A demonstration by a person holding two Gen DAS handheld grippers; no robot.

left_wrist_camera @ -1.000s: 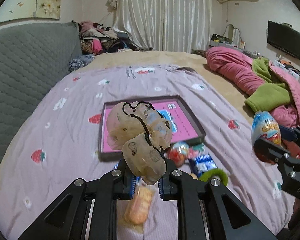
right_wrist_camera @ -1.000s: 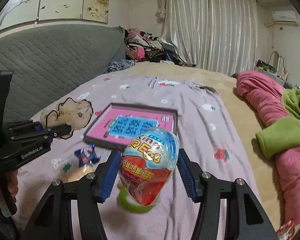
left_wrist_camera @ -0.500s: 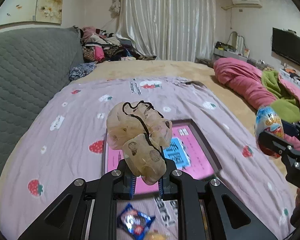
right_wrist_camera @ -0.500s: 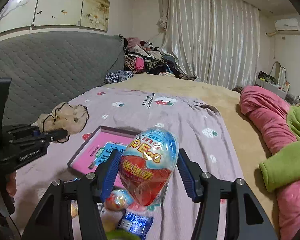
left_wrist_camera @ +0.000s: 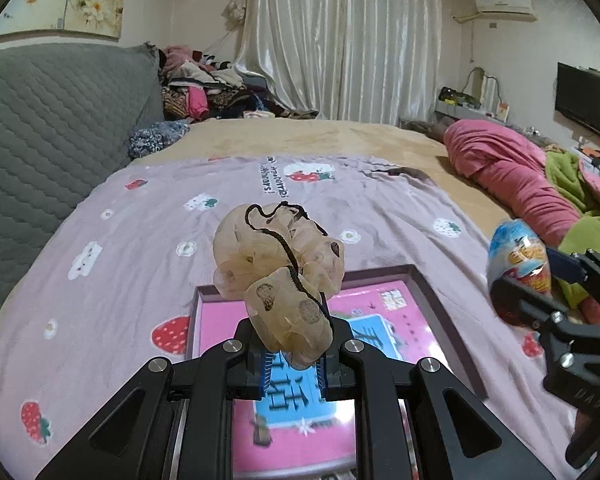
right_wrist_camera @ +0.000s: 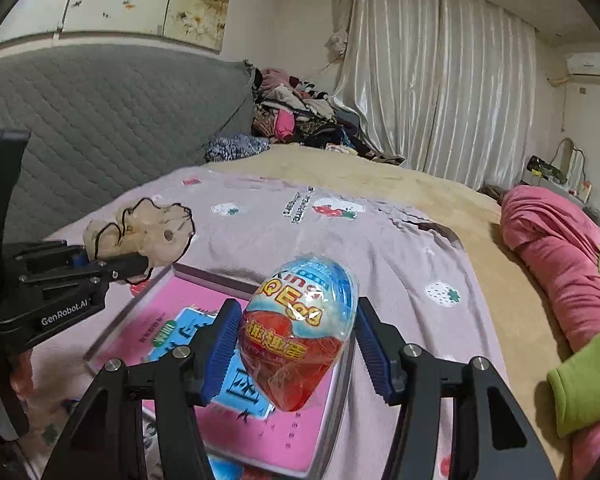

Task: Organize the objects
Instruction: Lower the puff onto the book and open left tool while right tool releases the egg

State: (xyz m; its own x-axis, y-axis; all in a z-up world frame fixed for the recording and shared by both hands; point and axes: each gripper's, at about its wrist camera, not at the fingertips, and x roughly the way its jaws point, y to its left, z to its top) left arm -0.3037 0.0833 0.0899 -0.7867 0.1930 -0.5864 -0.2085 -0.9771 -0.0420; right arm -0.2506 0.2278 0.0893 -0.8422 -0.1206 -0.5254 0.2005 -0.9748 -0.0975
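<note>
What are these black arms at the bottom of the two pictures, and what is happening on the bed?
No robot is here. A person holds a two-finger gripper in each hand, and a camera on each looks forward along its fingers. One picture is from the left gripper, the other from the right gripper. The left one is shut on a beige sheer scrunchie with black trim. The right one grips a wrapped toy egg. Both hang above a shallow box with a pink printed inside, which lies on a lilac strawberry-print sheet on the bed.
</note>
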